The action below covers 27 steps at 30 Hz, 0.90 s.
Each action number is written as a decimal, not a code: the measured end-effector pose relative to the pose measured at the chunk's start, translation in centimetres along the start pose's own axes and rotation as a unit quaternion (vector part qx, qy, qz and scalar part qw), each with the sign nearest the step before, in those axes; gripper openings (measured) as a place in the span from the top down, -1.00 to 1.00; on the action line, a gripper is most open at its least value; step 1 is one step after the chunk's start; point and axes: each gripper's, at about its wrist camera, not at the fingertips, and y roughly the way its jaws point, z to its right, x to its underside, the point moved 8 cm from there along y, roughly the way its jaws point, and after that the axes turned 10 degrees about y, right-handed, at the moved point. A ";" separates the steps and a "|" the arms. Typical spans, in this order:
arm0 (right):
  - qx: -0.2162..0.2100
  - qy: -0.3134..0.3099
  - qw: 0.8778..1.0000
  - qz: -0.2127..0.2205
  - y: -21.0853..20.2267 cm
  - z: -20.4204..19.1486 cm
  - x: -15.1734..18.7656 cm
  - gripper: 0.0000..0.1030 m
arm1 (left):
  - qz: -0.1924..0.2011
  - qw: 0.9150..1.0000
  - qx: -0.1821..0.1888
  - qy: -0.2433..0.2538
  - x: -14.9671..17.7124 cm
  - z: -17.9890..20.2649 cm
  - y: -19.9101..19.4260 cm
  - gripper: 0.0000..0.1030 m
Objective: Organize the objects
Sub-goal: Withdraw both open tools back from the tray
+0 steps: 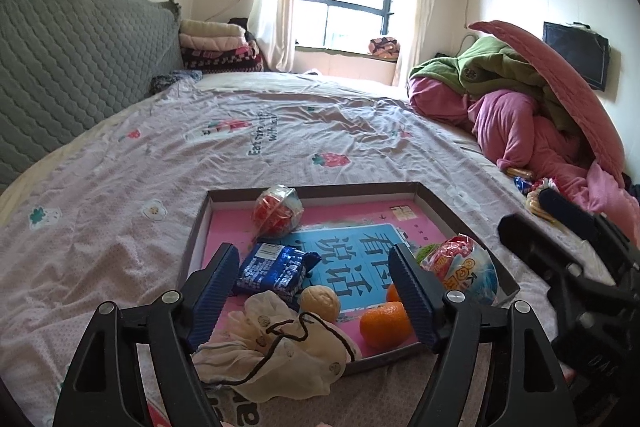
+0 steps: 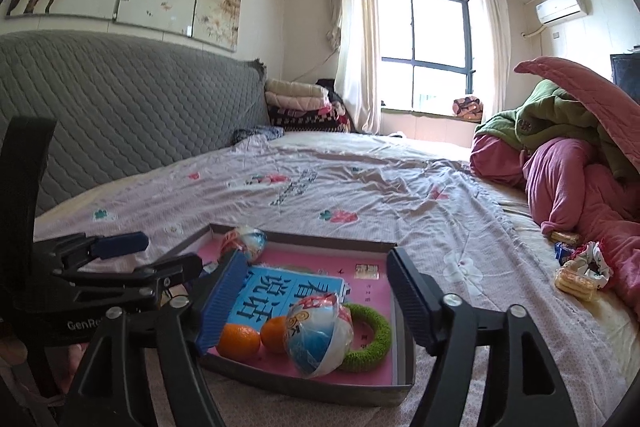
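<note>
left tool (image 1: 314, 289): i am holding it wide over the tray (image 1: 428, 193), gripping nothing
right tool (image 2: 318, 297): gaping wide, empty (above the same tray)
tray: lying on the bed (image 1: 200, 155)
oranges (image 2: 239, 341): sitting inside, beside the wrapped ball (image 2: 318, 337) and green ring (image 2: 376, 341)
drawstring pouch (image 1: 288, 351): draping over the near rim
</note>
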 end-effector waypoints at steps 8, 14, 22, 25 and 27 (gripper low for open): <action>0.001 0.004 1.000 0.029 -1.8 0.1 -0.6 -0.56 | 0.005 1.000 -0.014 -0.006 0.5 -0.6 -1.7 -0.53; 0.008 0.004 0.999 0.031 -2.7 0.1 -0.2 -0.57 | 0.000 0.999 -0.030 -0.032 1.4 -1.8 -3.2 -0.53; 0.022 0.002 1.000 0.021 -3.5 -0.2 1.2 -0.57 | -0.025 0.997 -0.061 -0.043 3.5 -2.5 -3.8 -0.53; 0.024 -0.002 0.999 0.026 -3.9 -0.3 1.3 -0.57 | -0.031 0.997 -0.060 -0.049 3.8 -2.4 -3.9 -0.53; 0.026 -0.002 0.999 0.024 -4.0 -0.3 1.4 -0.57 | -0.029 0.997 -0.062 -0.045 3.8 -2.1 -4.2 -0.53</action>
